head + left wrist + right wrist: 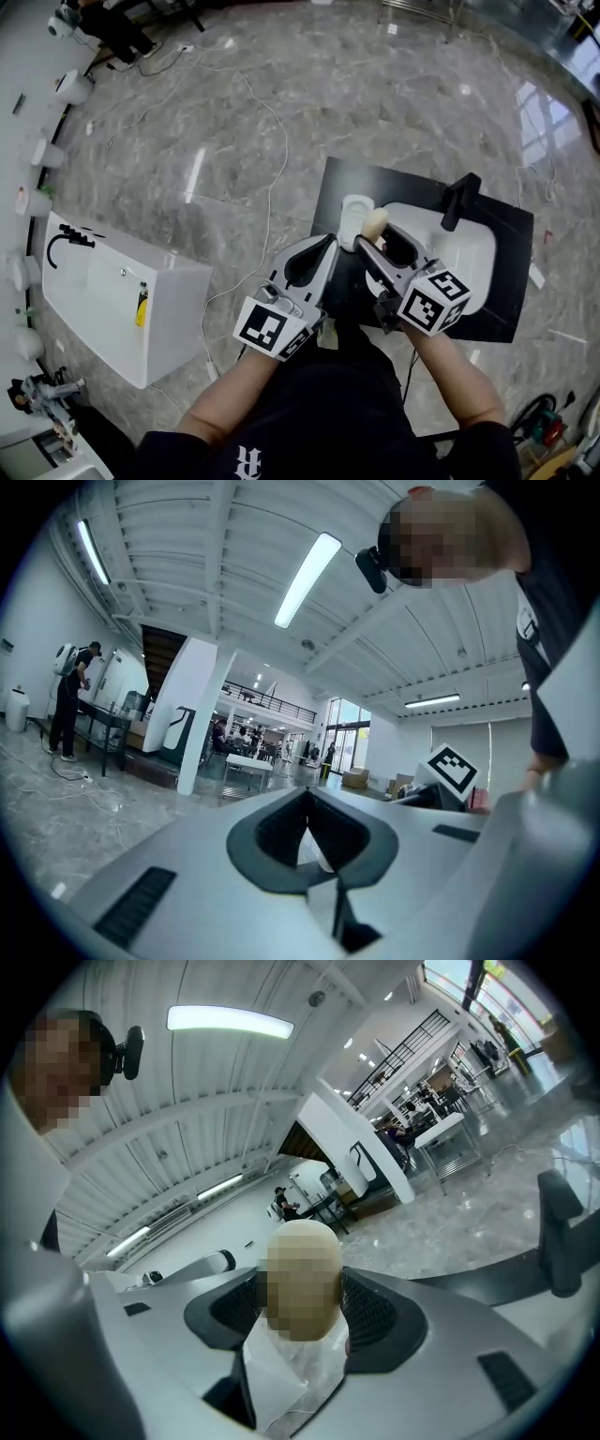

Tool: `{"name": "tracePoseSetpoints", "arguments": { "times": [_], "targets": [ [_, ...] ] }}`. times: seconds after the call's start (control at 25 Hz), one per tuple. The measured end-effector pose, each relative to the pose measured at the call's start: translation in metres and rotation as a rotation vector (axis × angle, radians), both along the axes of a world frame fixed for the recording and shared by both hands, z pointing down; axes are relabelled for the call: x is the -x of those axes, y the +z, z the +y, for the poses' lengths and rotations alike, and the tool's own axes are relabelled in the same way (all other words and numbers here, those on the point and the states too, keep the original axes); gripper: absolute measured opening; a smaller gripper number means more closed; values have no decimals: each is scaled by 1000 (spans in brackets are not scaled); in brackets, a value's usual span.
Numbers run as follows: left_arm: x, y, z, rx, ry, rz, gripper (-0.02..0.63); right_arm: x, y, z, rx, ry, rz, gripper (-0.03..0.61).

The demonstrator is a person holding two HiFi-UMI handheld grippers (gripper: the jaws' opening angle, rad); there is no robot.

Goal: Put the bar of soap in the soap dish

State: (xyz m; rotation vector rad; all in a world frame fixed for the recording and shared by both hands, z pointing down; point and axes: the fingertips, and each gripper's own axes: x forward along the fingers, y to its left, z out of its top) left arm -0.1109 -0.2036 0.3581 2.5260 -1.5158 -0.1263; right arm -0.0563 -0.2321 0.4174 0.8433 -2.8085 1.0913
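A beige oval bar of soap point(375, 223) stands up between the jaws of my right gripper point(373, 236), which is shut on it. In the right gripper view the soap point(300, 1279) fills the gap of the gripper point(302, 1290), with a crumpled white wrapper point(286, 1372) under it. The white soap dish point(351, 214) lies on the black mat just left of the soap. My left gripper point(326, 246) hangs beside it to the left, shut, its tips meeting with nothing between them point(307, 808).
A white basin point(464, 258) with a black tap point(458, 201) sits on the black mat point(375, 183) to the right of the dish. A white box point(122, 291) stands on the marble floor at left, and a white cable point(267, 216) runs past the mat.
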Motion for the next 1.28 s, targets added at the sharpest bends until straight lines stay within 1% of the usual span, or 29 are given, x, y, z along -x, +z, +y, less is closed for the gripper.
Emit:
{"name": "tracePoseSetpoints", "arguments": {
  "times": [0.12, 0.24, 0.52, 0.68, 0.84, 1.04, 1.28],
  "targets": [
    [5, 14, -19, 13, 40, 1, 6, 3, 22, -14, 22, 48, 42, 259],
    [14, 30, -38, 32, 88, 10, 6, 6, 54, -27, 46, 114, 107, 259],
    [23, 82, -71, 77, 195, 31, 6, 17, 128, -48, 24, 245, 270, 259],
    [26, 107, -80, 97, 237, 38, 6, 19, 166, -51, 44, 308, 332, 259],
    [31, 126, -87, 114, 254, 45, 6, 23, 195, -57, 48, 341, 388, 259],
    [31, 139, -93, 128, 282, 47, 6, 20, 220, -61, 73, 383, 439, 259],
    [30, 148, -99, 141, 300, 49, 6, 21, 239, -62, 92, 389, 507, 259]
  ]
}}
